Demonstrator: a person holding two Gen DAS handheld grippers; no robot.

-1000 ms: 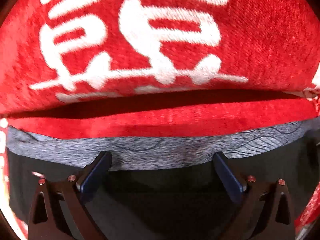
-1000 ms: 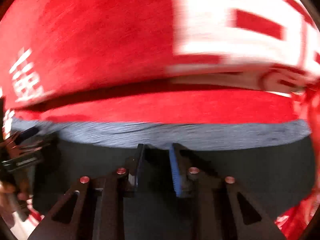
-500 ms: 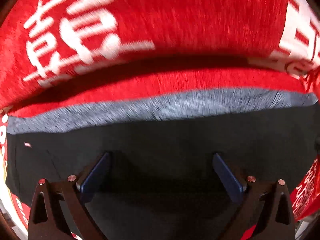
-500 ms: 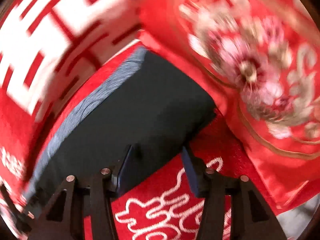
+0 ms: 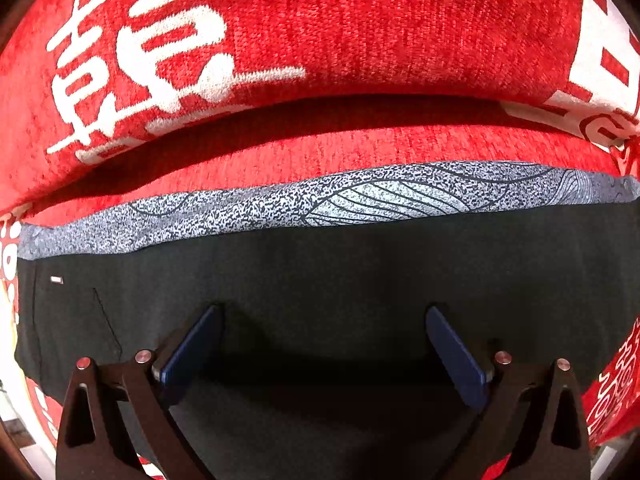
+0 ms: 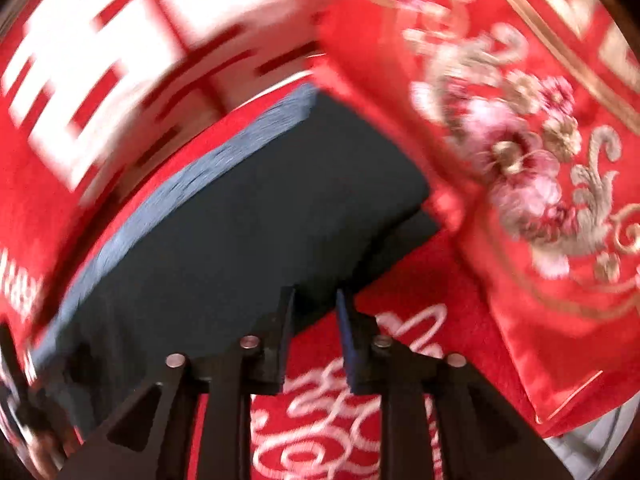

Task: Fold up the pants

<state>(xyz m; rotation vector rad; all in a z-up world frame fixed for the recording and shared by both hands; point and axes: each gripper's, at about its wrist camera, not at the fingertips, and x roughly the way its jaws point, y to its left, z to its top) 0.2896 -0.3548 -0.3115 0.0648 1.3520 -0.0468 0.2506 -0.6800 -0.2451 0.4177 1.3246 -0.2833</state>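
Note:
The black pants (image 5: 320, 280) lie folded on the red seat, with a grey patterned band (image 5: 360, 200) along their far edge. My left gripper (image 5: 322, 320) is open and empty, hovering over the black cloth. In the right wrist view the pants (image 6: 248, 220) show as a folded dark block with the grey band (image 6: 200, 176) on the left. My right gripper (image 6: 314, 300) sits at the block's near right edge with its jaws narrowly apart, and the blur hides whether they pinch the cloth.
A red cushion with white characters (image 5: 280, 40) rises behind the pants. A red embroidered cushion with flowers (image 6: 520, 160) stands to the right. The red seat cover with white swirls (image 6: 320, 420) lies under my right gripper.
My left gripper pulled back from the grey band and now holds steady. My right gripper swung round to the pants' right end, opened a little, then narrowed again.

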